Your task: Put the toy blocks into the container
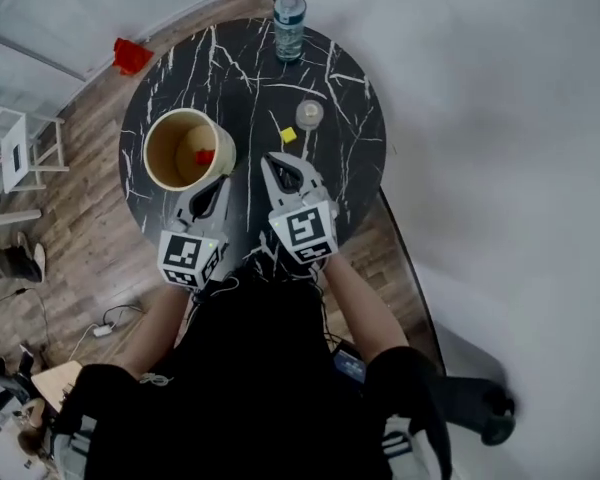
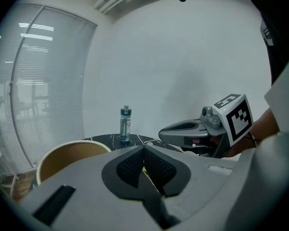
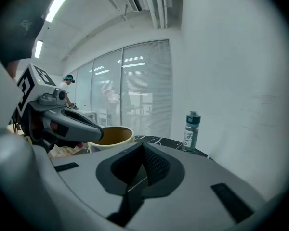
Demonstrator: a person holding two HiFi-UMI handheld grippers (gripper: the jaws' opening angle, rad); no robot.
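Note:
A cream round container (image 1: 165, 128) stands on the left of the black marble table (image 1: 350, 168), and a red block (image 1: 205, 156) lies inside it. A yellow block (image 1: 288, 135) rests on the tabletop to the right of the container. My left gripper (image 1: 221, 181) hovers just below the container's near rim, shut with nothing in it. My right gripper (image 1: 271, 158) is beside it, its tip a little short of the yellow block, shut and empty. In the left gripper view the container (image 2: 67, 153) is at the lower left, beyond the closed jaws (image 2: 143, 150).
A water bottle (image 1: 289, 26) stands at the table's far edge. A small clear cup (image 1: 309, 114) sits just beyond the yellow block. On the wood floor at the far left lies a red object (image 1: 132, 55). A white wall runs along the right.

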